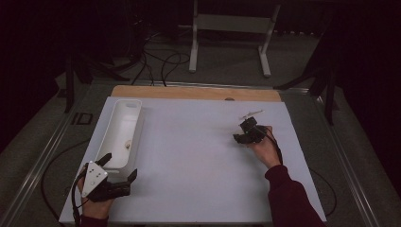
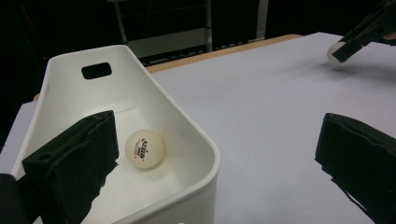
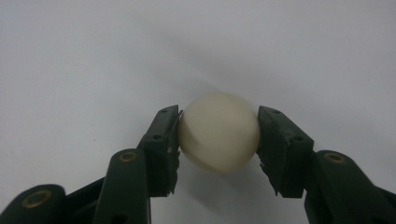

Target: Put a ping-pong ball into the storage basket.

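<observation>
A cream ball (image 3: pixel 218 133) sits clamped between the jaws of the right gripper (image 3: pixel 218 140), just above the white table (image 3: pixel 93 56). The left gripper (image 2: pixel 210 154), jaws wide apart, straddles the near rim of a white bin (image 2: pixel 205 154) holding a second ball (image 2: pixel 145 149).

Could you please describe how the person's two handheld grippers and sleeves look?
The left gripper is black with blocky, foam-like jaw pads and a grey three-cornered plate dotted with small marks; a dark cable trails from it. The right gripper is black with brass-coloured pivot rivets. The right arm wears a dark red sleeve.
</observation>
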Tool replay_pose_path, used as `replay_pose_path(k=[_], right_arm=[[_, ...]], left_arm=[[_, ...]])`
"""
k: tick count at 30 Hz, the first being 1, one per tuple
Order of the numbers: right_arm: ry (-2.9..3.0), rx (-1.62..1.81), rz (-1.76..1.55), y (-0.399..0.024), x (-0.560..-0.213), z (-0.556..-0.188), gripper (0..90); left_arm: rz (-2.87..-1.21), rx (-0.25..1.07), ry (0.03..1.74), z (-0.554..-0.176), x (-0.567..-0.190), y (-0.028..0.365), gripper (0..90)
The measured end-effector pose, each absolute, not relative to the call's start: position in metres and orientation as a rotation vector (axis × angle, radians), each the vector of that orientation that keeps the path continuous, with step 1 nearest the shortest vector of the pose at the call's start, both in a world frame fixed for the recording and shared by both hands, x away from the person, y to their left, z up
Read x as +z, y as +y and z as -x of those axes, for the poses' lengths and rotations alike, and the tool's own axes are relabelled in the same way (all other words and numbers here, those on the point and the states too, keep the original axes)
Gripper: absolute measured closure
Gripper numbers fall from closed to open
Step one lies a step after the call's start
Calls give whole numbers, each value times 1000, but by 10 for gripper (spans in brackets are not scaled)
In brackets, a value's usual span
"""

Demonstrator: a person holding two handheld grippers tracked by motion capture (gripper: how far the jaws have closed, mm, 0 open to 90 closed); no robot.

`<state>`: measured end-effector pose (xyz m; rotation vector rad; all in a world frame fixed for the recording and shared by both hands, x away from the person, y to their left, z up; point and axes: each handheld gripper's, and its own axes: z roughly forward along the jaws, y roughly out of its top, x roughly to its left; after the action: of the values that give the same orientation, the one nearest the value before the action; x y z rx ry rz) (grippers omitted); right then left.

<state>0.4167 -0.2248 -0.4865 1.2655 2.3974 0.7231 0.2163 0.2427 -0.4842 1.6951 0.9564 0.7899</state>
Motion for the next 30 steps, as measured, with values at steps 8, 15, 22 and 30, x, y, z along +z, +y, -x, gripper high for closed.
replay_pose_path(k=[8,15,22,30], right_arm=[[2400,735,-1254,-223,-484,-415,500],[2401,746,-1243,-221,-482,-413,500],[2393,759,-1243,-221,-479,-411,500],[2393,780,-1227,-218,-474,-408,500]], left_arm=[[-1698,791,956,-216,-484,243,2],[-1698,791,957,-216,-484,242,2],[-1697,792,956,-216,-484,242,2],[-1697,792,956,-216,-484,242,2]])
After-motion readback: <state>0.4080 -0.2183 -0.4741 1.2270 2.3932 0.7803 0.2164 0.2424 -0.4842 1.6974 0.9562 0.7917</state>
